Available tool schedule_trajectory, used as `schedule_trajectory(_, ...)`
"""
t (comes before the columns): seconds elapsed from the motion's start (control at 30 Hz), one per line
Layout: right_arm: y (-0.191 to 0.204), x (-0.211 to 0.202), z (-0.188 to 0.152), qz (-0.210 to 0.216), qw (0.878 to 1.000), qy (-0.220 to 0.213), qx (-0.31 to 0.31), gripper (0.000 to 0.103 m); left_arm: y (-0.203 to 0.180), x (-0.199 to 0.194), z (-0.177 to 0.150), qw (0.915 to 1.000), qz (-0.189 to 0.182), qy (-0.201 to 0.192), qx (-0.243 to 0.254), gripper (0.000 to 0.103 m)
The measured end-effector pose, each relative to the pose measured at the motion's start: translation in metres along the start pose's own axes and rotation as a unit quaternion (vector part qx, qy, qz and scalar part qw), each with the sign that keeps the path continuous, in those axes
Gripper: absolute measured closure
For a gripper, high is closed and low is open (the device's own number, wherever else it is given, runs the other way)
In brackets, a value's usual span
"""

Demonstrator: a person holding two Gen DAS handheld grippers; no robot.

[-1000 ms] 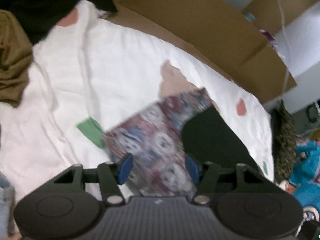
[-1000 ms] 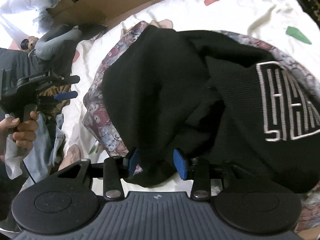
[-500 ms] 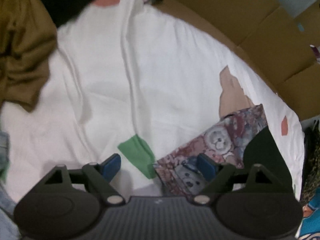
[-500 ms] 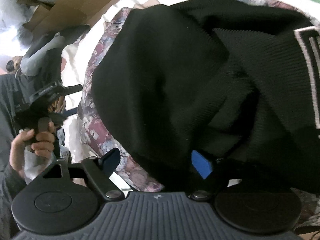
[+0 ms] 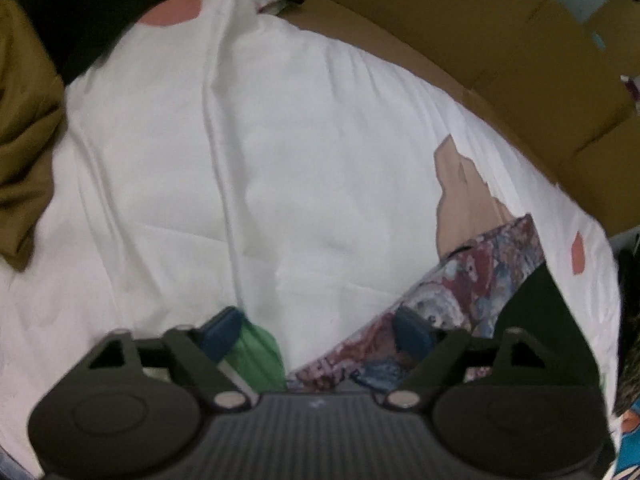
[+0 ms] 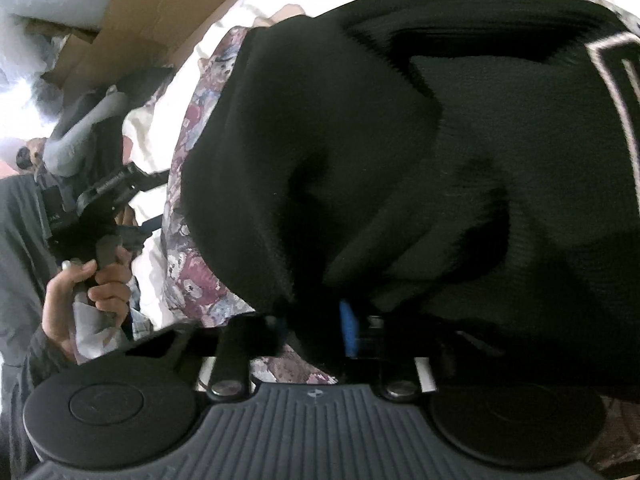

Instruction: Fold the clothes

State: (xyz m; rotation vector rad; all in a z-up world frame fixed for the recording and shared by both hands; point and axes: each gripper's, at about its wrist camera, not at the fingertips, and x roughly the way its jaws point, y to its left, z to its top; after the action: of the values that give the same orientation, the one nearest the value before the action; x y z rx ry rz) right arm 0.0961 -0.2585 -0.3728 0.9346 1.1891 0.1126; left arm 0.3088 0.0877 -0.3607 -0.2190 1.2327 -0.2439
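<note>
Left wrist view, left to right: olive garment [image 5: 24,128] bunched at the far left edge, then the white sheet [image 5: 280,140] with coloured patches covering the bed. A green patch [image 5: 256,354] sits right at your left tool's left pad. Cardboard [image 5: 520,80] runs along the far right behind the sheet.

Your left tool [image 5: 320,330] is spread and its jaws are closing. The corner of the patterned garment [image 5: 460,300] lies between the pads, under the right one. Can't see either pad pressing it, so no grip there.

Black knit sweater [image 5: 536,308] shows as a dark edge lying on the patterned garment, right of that tool.

Right wrist view, left to right: your left hand [image 6: 86,292] wraps the other tool's handle at the left edge, a grey sleeve beside it. Next comes the patterned garment's left edge, flat on the sheet. The black knit sweater fills the middle and right, piled on top of the patterned one, with white lettering [image 6: 616,92] at the far right.

Your right tool [image 6: 316,326] is nearly pressed together and closing, pinching a near fold of the black knit sweater. Only the right blue pad [image 6: 347,330] is visible; the left one is buried in fabric.
</note>
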Motion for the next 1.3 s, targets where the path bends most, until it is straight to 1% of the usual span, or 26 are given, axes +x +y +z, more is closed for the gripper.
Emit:
schedule_trajectory(0.07,-0.004,-0.005,-0.001,0.010,1.000,-0.003,0.004,0.092,0.001,-0.001,0.000,0.9999,-0.013,0.002,-0.005,0.064)
schedule_trajectory(0.1,-0.004,-0.007,-0.002,0.013,1.000,-0.004,0.004,0.093,0.004,-0.001,0.000,0.9996,-0.025,0.008,-0.013,0.072)
schedule_trajectory(0.13,-0.004,-0.009,-0.004,0.014,1.000,-0.006,0.001,0.096,0.006,-0.001,0.000,0.9989,-0.038,0.014,-0.022,0.088)
schedule_trajectory(0.17,-0.003,-0.011,-0.004,0.015,1.000,-0.007,0.000,0.098,0.009,-0.001,-0.001,0.9983,-0.048,0.019,-0.029,0.096)
schedule_trajectory(0.23,-0.001,-0.014,-0.006,0.018,1.000,-0.010,-0.006,0.099,0.012,-0.005,-0.003,0.9979,-0.051,0.016,-0.036,0.098)
schedule_trajectory(0.27,-0.001,-0.016,-0.007,0.018,1.000,-0.013,-0.011,0.100,0.014,-0.008,-0.003,0.9977,-0.054,0.012,-0.039,0.101)
schedule_trajectory(0.5,-0.006,-0.024,-0.012,0.017,1.000,-0.016,-0.007,0.102,0.027,-0.034,-0.008,0.9944,-0.084,-0.012,-0.062,0.103)
schedule_trajectory(0.53,-0.007,-0.025,-0.012,0.018,1.000,-0.015,-0.005,0.101,0.027,-0.035,-0.009,0.9946,-0.086,-0.009,-0.057,0.103)
schedule_trajectory(0.6,-0.009,-0.025,-0.013,0.022,1.000,-0.006,0.007,0.099,0.024,-0.032,-0.010,0.9962,-0.075,-0.001,-0.044,0.100)
schedule_trajectory(0.63,-0.009,-0.024,-0.013,0.024,1.000,-0.002,0.013,0.094,0.024,-0.030,-0.010,0.9972,-0.061,0.003,-0.042,0.094)
schedule_trajectory(0.67,-0.009,-0.024,-0.015,0.022,1.000,0.000,0.016,0.075,0.024,-0.027,-0.009,0.9976,-0.054,0.006,-0.043,0.089)
schedule_trajectory(0.7,-0.009,-0.023,-0.016,0.020,1.000,0.001,0.019,0.060,0.025,-0.025,-0.010,0.9973,-0.054,0.009,-0.049,0.077)
schedule_trajectory(0.73,-0.009,-0.023,-0.017,0.019,1.000,0.003,0.022,0.039,0.026,-0.023,-0.010,0.9969,-0.057,0.012,-0.054,0.064)
schedule_trajectory(0.77,-0.008,-0.023,-0.019,0.019,1.000,0.000,0.022,0.034,0.026,-0.021,-0.011,0.9966,-0.060,0.015,-0.056,0.059)
schedule_trajectory(0.8,-0.007,-0.022,-0.020,0.019,1.000,0.001,0.021,0.034,0.026,-0.020,-0.011,0.9965,-0.059,0.017,-0.056,0.049)
schedule_trajectory(0.83,-0.007,-0.020,-0.021,0.020,1.000,0.007,0.022,0.034,0.025,-0.019,-0.012,0.9965,-0.060,0.020,-0.055,0.045)
schedule_trajectory(0.97,-0.008,-0.007,-0.021,0.023,0.998,0.033,0.042,0.034,0.024,-0.010,-0.018,0.9955,-0.068,0.039,-0.054,0.044)
schedule_trajectory(1.1,-0.014,0.013,-0.025,0.025,0.995,0.070,0.071,0.033,0.025,-0.004,-0.019,0.9948,-0.067,0.037,-0.068,0.044)
schedule_trajectory(1.13,-0.016,0.016,-0.026,0.023,0.994,0.071,0.077,0.034,0.024,-0.004,-0.018,0.9948,-0.066,0.037,-0.069,0.045)
schedule_trajectory(1.2,-0.018,0.021,-0.027,0.019,0.994,0.069,0.082,0.035,0.022,-0.002,-0.017,0.9946,-0.070,0.037,-0.067,0.062)
schedule_trajectory(1.23,-0.019,0.022,-0.027,0.020,0.994,0.067,0.086,0.039,0.021,-0.001,-0.017,0.9944,-0.073,0.038,-0.066,0.083)
schedule_trajectory(1.27,-0.020,0.022,-0.027,0.022,0.994,0.063,0.090,0.053,0.020,-0.001,-0.017,0.9944,-0.075,0.039,-0.063,0.094)
schedule_trajectory(1.3,-0.019,0.021,-0.027,0.018,0.994,0.062,0.087,0.064,0.019,-0.002,-0.017,0.9948,-0.074,0.036,-0.060,0.094)
